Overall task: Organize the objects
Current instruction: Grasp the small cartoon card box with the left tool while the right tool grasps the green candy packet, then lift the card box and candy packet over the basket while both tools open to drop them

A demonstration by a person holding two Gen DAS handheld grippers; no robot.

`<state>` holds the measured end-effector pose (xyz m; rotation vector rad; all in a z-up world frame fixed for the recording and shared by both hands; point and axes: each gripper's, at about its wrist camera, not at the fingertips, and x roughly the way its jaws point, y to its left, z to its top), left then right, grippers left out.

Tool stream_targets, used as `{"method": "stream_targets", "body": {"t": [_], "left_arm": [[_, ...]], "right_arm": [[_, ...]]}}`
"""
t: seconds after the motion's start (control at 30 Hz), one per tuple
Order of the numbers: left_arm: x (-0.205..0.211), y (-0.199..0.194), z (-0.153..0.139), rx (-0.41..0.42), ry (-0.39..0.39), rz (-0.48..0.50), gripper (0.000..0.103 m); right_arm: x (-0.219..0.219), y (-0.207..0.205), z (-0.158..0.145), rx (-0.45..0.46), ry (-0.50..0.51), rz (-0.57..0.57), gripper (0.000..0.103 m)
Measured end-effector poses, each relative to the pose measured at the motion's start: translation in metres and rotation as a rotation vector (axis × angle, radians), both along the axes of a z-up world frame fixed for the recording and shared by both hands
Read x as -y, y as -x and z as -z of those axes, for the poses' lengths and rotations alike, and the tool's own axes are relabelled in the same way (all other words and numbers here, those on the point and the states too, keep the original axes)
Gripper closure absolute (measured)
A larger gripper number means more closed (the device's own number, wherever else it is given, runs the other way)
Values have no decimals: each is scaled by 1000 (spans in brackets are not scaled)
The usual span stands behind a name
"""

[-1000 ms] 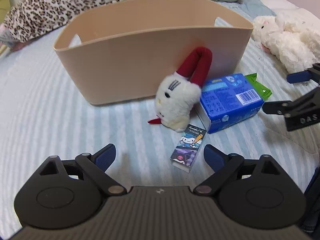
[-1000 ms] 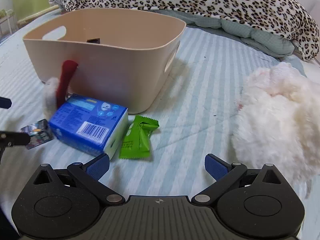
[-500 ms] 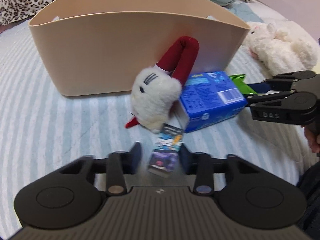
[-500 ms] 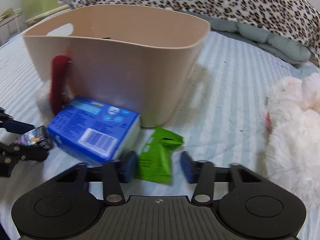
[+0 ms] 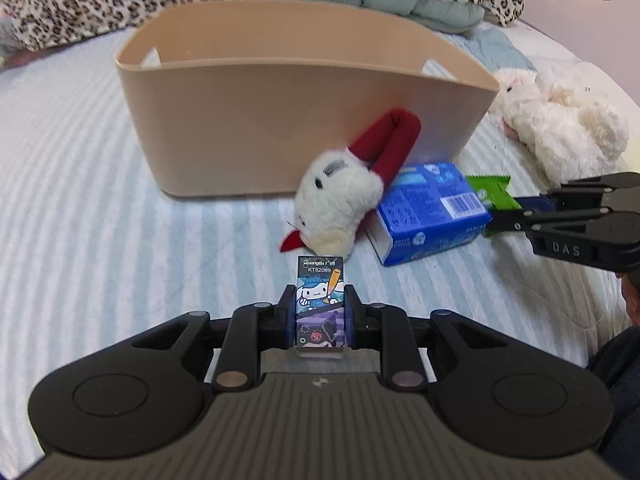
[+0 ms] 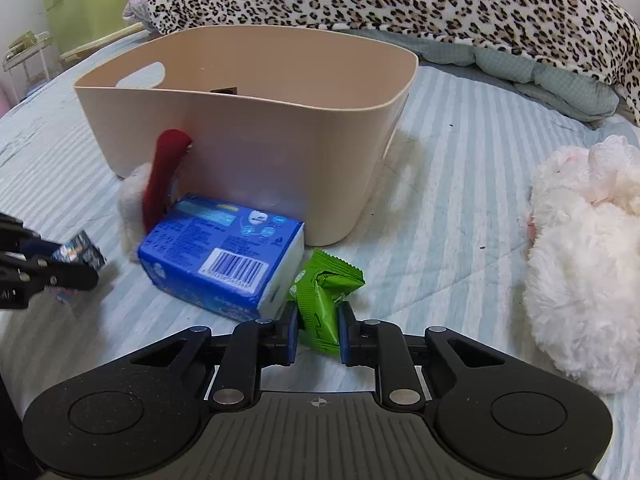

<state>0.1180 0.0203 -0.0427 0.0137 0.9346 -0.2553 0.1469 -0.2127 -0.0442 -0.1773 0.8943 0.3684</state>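
Note:
My left gripper [image 5: 319, 312] is shut on a small cartoon-printed box [image 5: 320, 300] and holds it just above the striped bedsheet. My right gripper [image 6: 319, 330] is shut on a green snack packet [image 6: 324, 294] that lies beside a blue tissue pack [image 6: 224, 256]. A beige bin [image 5: 296, 120] stands behind them; it also shows in the right wrist view [image 6: 256, 120]. A white plush with red legs [image 5: 340, 200] leans against the bin's front wall. The right gripper shows at the right of the left wrist view [image 5: 516, 210], and the left gripper at the left of the right wrist view [image 6: 76, 266].
A large fluffy white plush [image 6: 588, 264] lies on the bed to the right; it also shows in the left wrist view [image 5: 560, 128]. A leopard-print blanket [image 6: 400, 0] is heaped behind the bin. A small dark item [image 6: 224, 90] sits inside the bin.
Both grippers have closed: the left onto the small cartoon box, the right onto the green packet. The left has lifted the box off the sheet and drawn back slightly.

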Motion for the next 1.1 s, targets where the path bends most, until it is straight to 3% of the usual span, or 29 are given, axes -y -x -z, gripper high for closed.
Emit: {"method": "stream_targets", "body": {"t": [0.27,0.53,0.87,1.1], "left_arm": [[-4,15,-33,94,-19,-25,78],[-12,17,-72,212,-51,-64,78],[-3,-23,-118,389,-97,-63,78],[9,-69,-112,383,-115,-95,78]], "right_arm": [[10,13,-25,65,-39,25,87],[15,27,-75,209,-112,17,87],[-5,10,-124,368,-187,-4,87],[-29,-23,-122,375,-198,12,87]]}}
